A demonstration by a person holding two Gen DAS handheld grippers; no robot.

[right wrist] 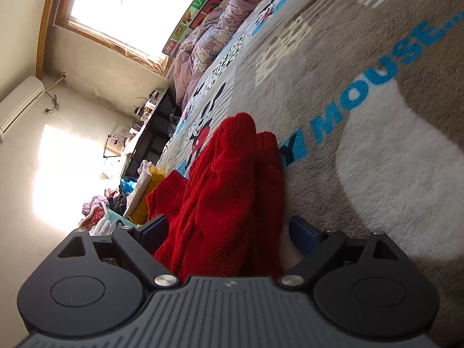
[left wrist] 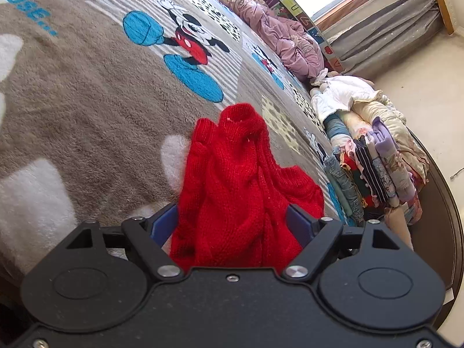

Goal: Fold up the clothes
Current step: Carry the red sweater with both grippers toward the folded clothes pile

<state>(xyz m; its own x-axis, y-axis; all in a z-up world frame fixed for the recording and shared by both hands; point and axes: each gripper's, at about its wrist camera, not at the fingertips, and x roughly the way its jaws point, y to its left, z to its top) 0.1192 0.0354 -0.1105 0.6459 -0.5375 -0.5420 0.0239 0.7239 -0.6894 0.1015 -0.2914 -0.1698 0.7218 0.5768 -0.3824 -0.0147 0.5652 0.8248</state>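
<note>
A red knitted sweater (left wrist: 240,179) lies bunched on the Mickey Mouse blanket (left wrist: 87,92). My left gripper (left wrist: 235,220) has the sweater's near end between its blue fingers (left wrist: 163,223), which stand apart with the knit filling the gap. In the right wrist view the same sweater (right wrist: 229,191) runs between my right gripper's (right wrist: 229,232) blue fingers (right wrist: 303,233), also apart, the cloth touching the left one. Whether either gripper pinches the cloth is hidden by the bulk of the knit.
A stack of folded clothes (left wrist: 374,168) sits at the bed's right edge, with a white jacket (left wrist: 342,92) on it. A pink quilt (left wrist: 278,23) lies along the far side. A yellow garment (right wrist: 145,194) and a clothes heap (right wrist: 101,208) lie to the left.
</note>
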